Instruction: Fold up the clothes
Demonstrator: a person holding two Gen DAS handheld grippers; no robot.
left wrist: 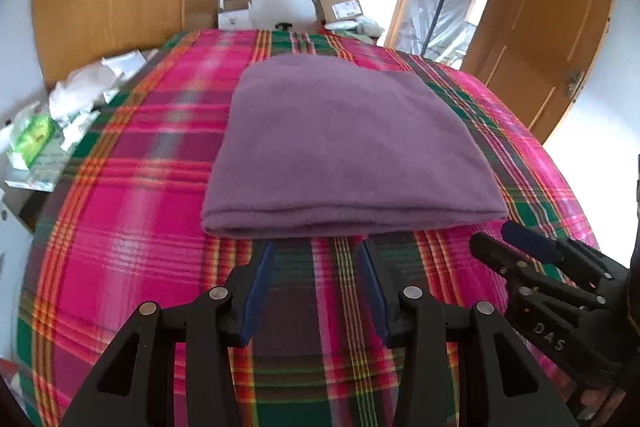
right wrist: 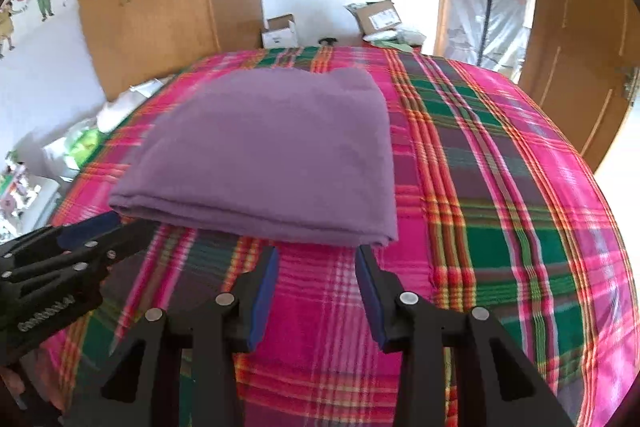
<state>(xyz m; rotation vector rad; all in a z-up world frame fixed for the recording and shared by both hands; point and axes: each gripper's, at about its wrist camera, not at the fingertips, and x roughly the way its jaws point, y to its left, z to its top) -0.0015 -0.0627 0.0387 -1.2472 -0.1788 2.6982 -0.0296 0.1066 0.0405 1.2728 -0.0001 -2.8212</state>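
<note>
Seemingly fleecy, the folded purple cloth (left wrist: 344,147) lies rectangular on plaid bedding (left wrist: 120,227), both tools (left wrist: 318,247) (right wrist: 316,251) spread apart.

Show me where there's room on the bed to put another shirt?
Right of the folded purple garment, the plaid bedspread lies bare to its edge. The near strip holds both open grippers. The bed's left side is cluttered.

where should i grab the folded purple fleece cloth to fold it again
Likely the near doubled edge of the folded purple fleece cloth, at its two front corners. Come in low from the near side: the left gripper and right gripper already face that edge, both open, and the layers there sit stacked on the plaid bedspread.
</note>
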